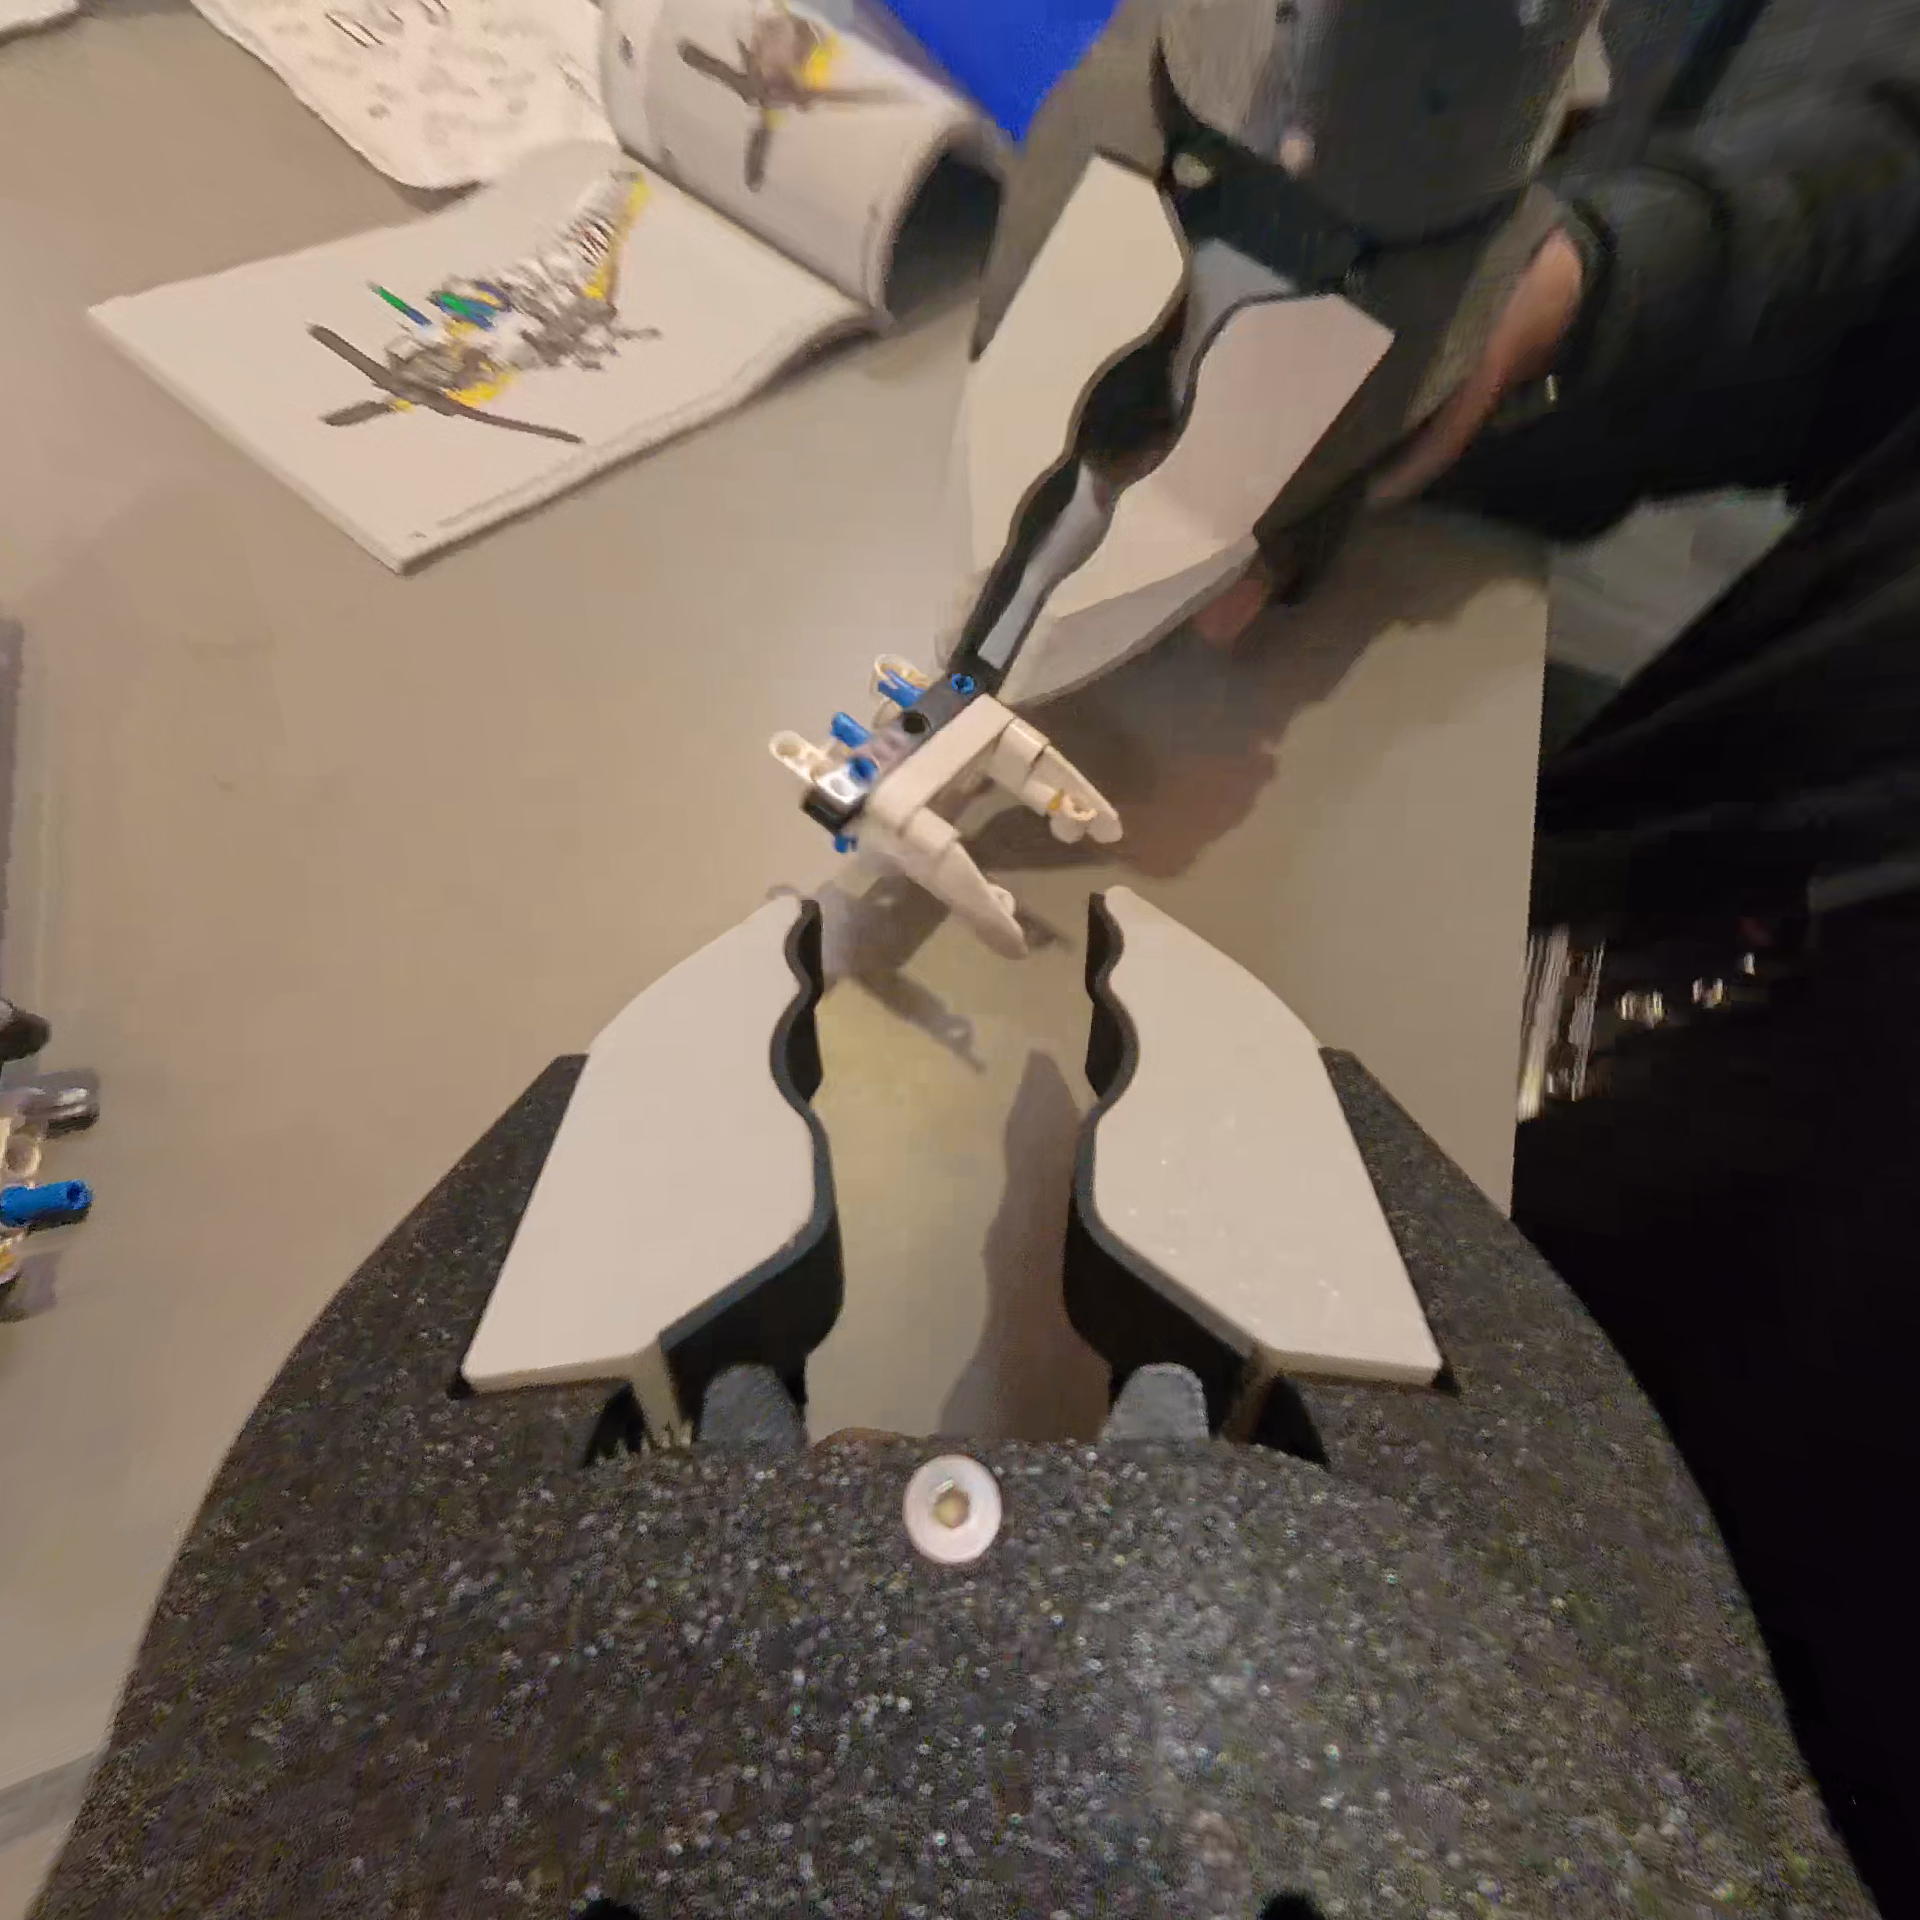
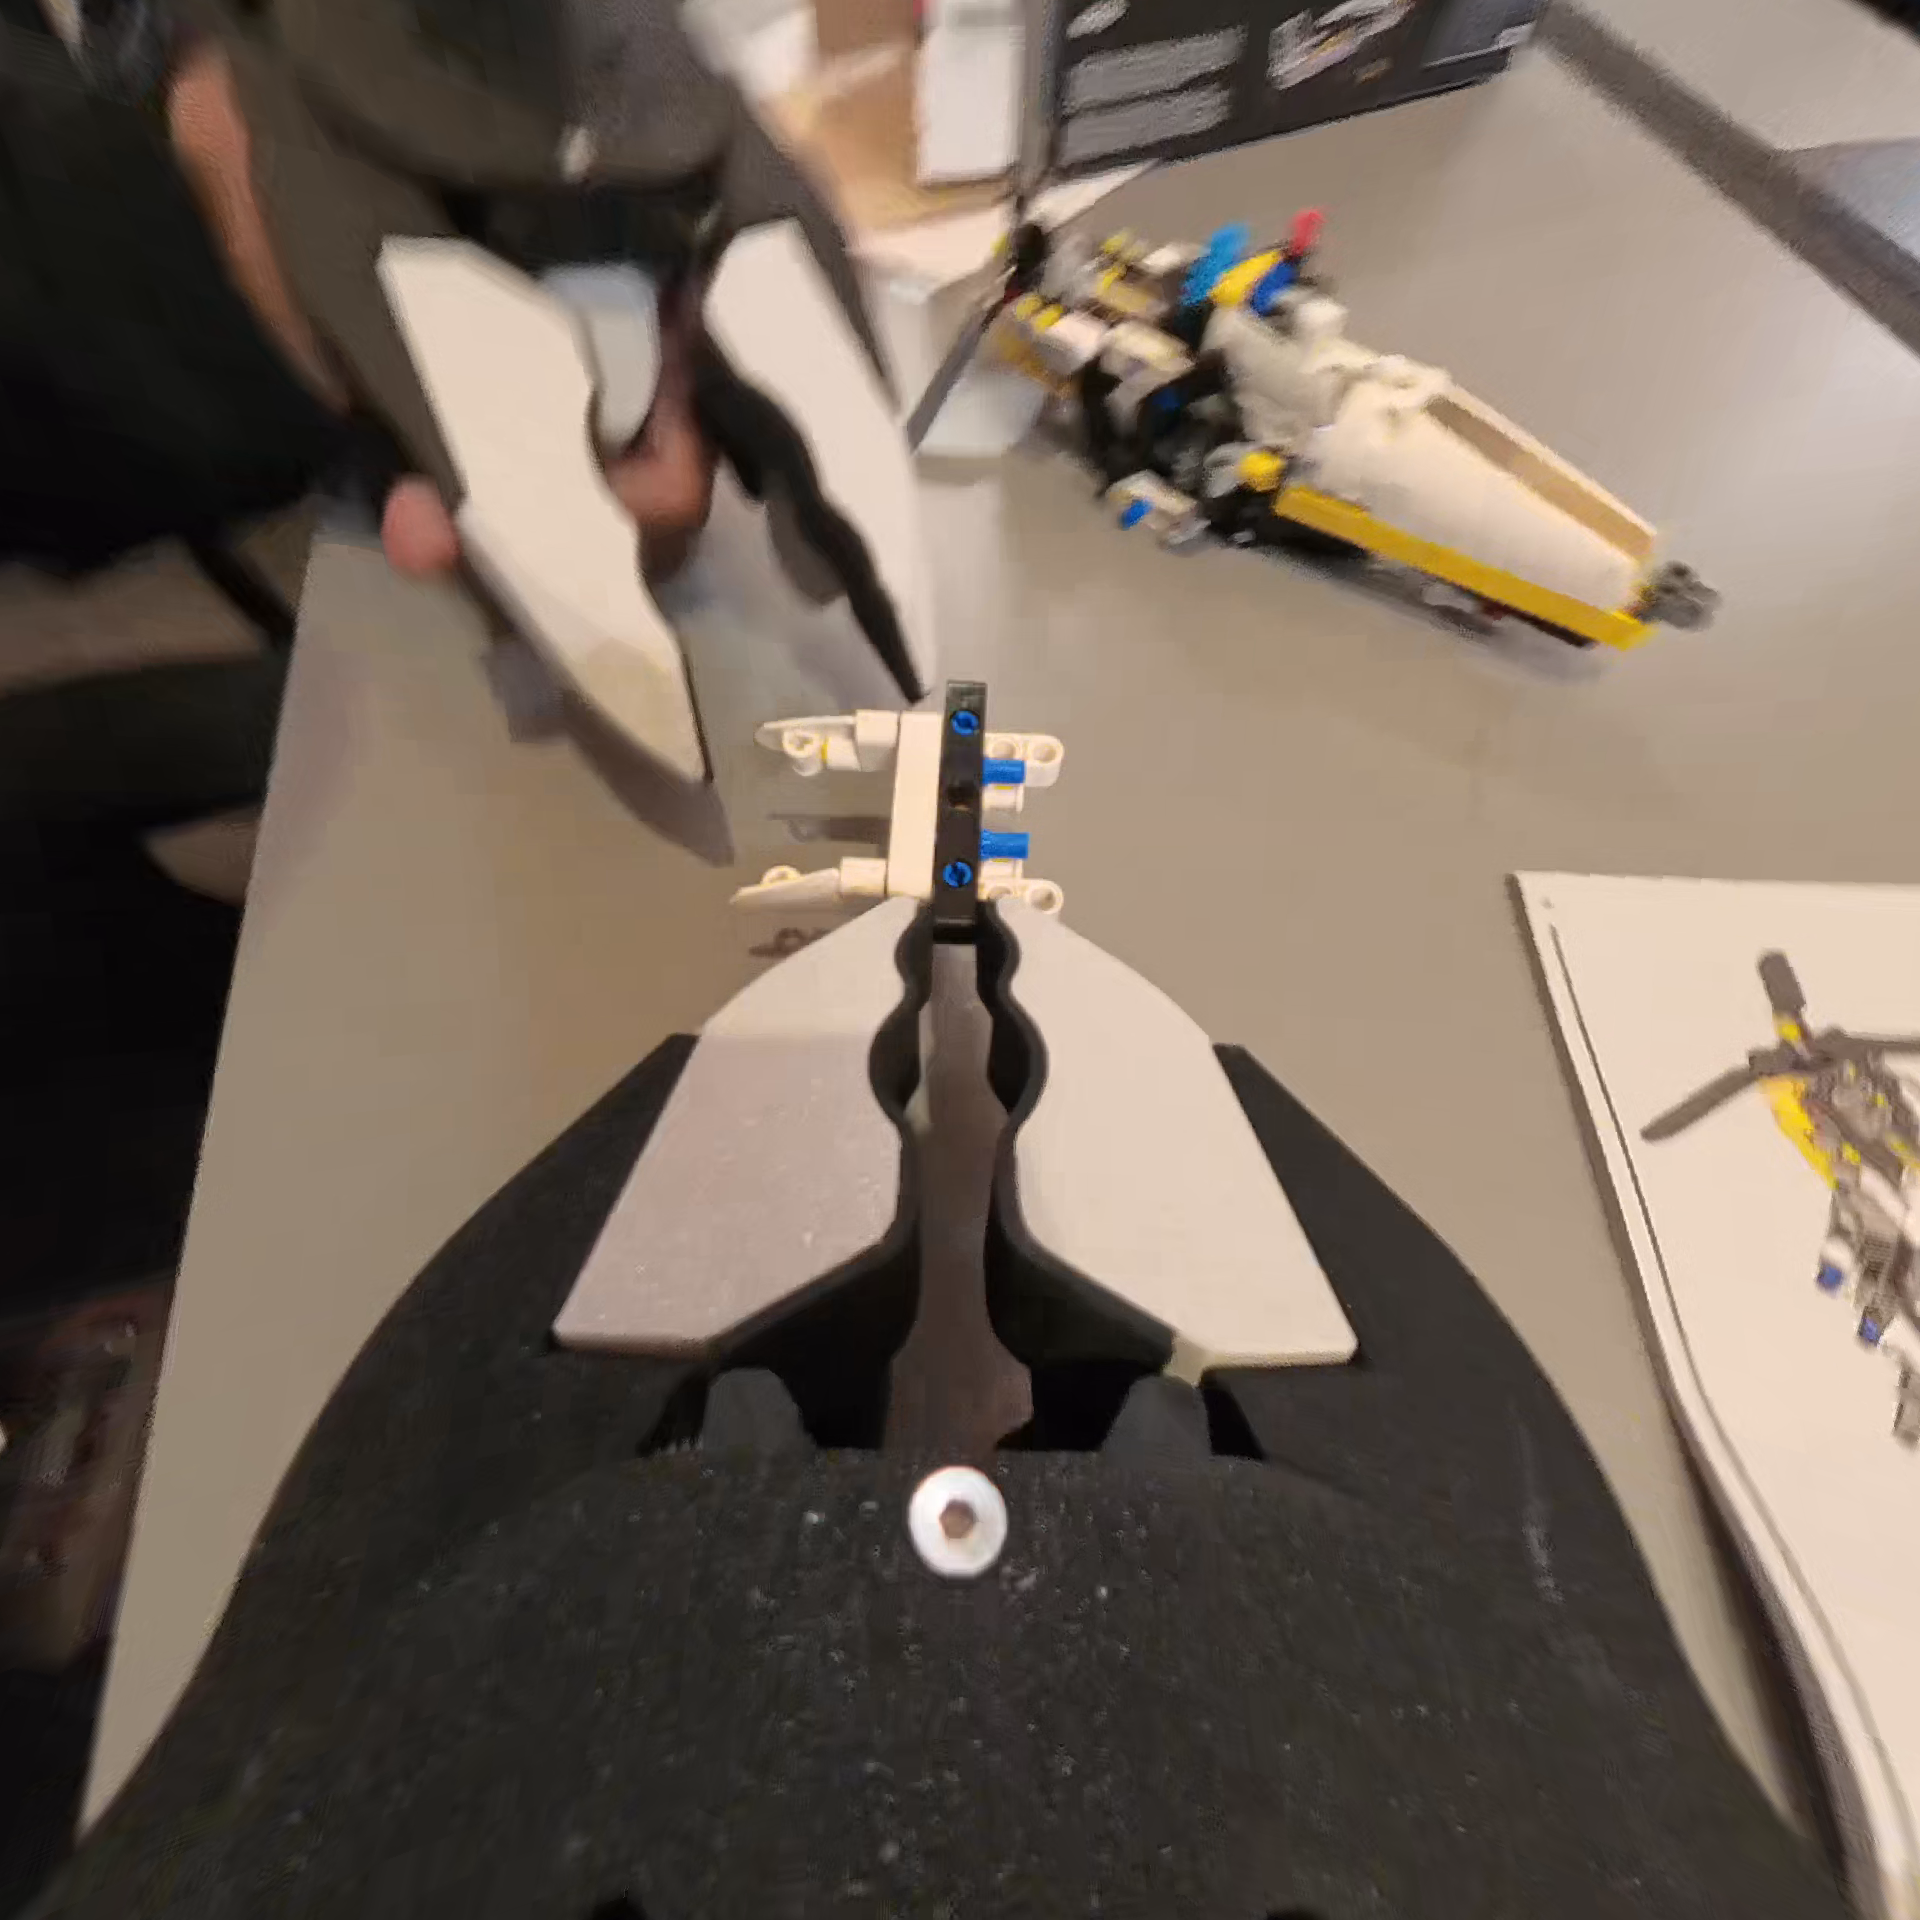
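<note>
the right gripper (image 2: pixel 957 914) pinches the black beam of a small white, black and blue brick assembly (image 2: pixel 920 805), held above the grey table (image 2: pixel 1299 790). the left gripper (image 1: pixel 951 914) gapes empty just beside it. a white-and-yellow brick helicopter (image 2: pixel 1351 447) lies beyond.

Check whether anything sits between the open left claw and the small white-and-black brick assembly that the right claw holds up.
Nothing visible does. The left claw stands open and bare, and the brick assembly hangs just ahead of its fingertips, pinched by its black beam in the right claw. Only bare table lies below that gap.
</note>
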The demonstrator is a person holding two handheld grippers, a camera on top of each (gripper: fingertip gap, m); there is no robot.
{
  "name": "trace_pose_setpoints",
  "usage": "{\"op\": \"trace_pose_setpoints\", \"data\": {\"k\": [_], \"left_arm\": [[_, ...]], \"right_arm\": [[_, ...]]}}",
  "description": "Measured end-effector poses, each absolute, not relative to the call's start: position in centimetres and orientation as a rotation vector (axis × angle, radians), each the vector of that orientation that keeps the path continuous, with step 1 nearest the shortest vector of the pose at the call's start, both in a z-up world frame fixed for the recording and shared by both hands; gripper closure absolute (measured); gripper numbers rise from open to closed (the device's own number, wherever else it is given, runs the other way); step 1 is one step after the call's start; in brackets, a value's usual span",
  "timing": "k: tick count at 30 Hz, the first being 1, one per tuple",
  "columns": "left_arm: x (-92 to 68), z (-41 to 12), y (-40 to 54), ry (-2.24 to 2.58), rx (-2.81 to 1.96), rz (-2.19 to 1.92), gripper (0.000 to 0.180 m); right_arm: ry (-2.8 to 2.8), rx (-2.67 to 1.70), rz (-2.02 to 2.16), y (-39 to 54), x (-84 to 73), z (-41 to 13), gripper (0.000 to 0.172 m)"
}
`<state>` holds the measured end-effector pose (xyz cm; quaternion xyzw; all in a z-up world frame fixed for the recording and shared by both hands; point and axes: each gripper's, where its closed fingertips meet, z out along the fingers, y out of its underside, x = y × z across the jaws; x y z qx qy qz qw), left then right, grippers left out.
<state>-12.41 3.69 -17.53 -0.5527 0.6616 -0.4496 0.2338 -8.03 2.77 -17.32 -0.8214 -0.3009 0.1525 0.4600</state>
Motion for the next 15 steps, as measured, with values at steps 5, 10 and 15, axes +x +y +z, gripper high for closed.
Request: {"op": "trace_pose_setpoints", "data": {"k": [5,10,15], "left_arm": [[-9.5,-15.0,6.2,1.474,-1.481,-1.141,0.119],[-7.6,-13.3,6.8,1.383,-1.238,-0.853,0.118],[-7.0,-12.6,6.3,1.387,-1.134,-0.794,0.119]], "right_arm": [[-0.214,-1.978,0.614,4.5,-5.7,-15.3,0.164],[0.142,-1.844,0.905,5.0,-5.6,-13.7,0.164],[0.274,-1.758,1.056,5.0,-6.4,-13.6,0.165]]}}
